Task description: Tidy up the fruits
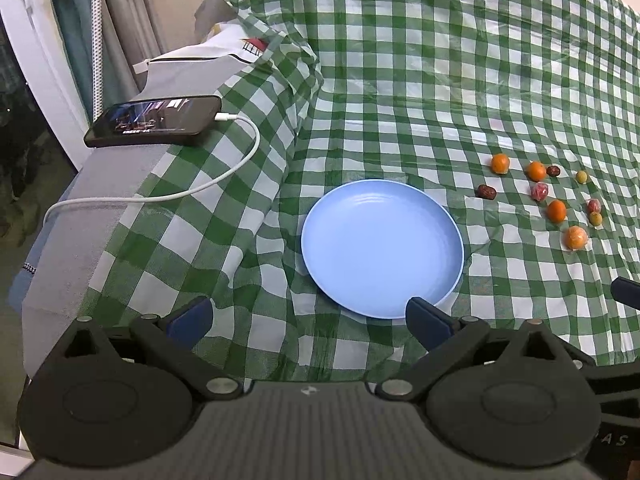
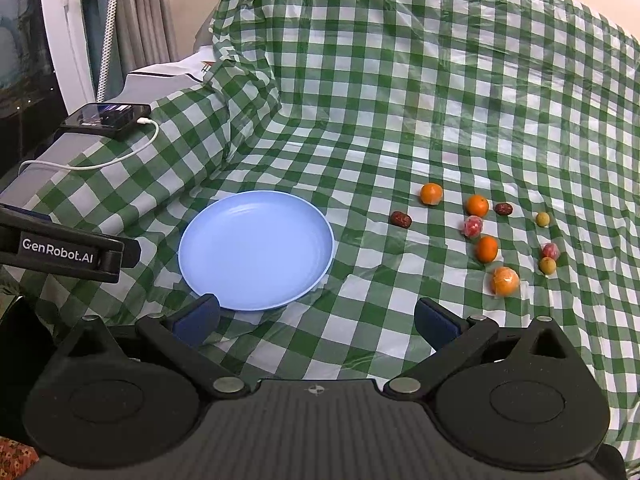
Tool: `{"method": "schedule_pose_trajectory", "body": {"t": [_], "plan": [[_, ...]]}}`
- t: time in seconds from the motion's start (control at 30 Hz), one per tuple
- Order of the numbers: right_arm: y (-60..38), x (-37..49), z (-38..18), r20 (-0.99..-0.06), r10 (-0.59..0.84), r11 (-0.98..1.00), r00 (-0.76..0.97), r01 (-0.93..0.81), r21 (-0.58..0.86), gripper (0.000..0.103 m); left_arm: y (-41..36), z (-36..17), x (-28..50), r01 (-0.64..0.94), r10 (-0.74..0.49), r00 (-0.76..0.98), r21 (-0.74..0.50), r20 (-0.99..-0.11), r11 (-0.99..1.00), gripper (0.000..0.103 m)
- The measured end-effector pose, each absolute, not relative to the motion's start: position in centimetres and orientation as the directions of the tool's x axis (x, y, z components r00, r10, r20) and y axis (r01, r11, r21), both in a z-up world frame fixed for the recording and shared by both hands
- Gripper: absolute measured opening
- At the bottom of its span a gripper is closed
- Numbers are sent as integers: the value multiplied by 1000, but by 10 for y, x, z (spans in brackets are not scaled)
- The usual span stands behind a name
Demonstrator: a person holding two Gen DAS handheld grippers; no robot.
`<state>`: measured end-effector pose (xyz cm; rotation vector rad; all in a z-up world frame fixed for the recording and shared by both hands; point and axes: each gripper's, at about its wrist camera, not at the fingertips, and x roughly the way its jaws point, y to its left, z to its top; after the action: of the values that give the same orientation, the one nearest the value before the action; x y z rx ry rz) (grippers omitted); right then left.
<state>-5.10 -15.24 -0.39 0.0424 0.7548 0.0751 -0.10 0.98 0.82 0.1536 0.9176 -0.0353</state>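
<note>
An empty light blue plate (image 1: 382, 248) (image 2: 256, 250) lies on the green checked cloth. Right of it lie several small fruits: oranges (image 2: 505, 281) (image 1: 576, 237), dark red dates (image 2: 401, 219) (image 1: 486, 191), wrapped red fruits (image 2: 473, 227) and small yellow-green ones (image 2: 547, 265). My left gripper (image 1: 310, 320) is open and empty, just short of the plate's near rim. My right gripper (image 2: 316, 320) is open and empty, near the plate's near right edge, short of the fruits. The left gripper's side shows at the left of the right wrist view (image 2: 68, 250).
A black phone (image 1: 154, 121) (image 2: 106, 119) with a white charging cable (image 1: 224, 176) lies on a grey raised ledge at the left. The cloth (image 1: 440, 60) rises in folds behind. Curtains and a white frame stand at the far left.
</note>
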Motion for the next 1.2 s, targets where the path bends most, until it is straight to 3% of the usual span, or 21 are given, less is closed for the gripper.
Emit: {"method": "schedule_pose_trajectory", "body": {"t": [1.2], "plan": [[-152,-55,2,-668,94,996,738,-60,73,103,12,15,-4,107,38,620,132,-784,985,103]]}}
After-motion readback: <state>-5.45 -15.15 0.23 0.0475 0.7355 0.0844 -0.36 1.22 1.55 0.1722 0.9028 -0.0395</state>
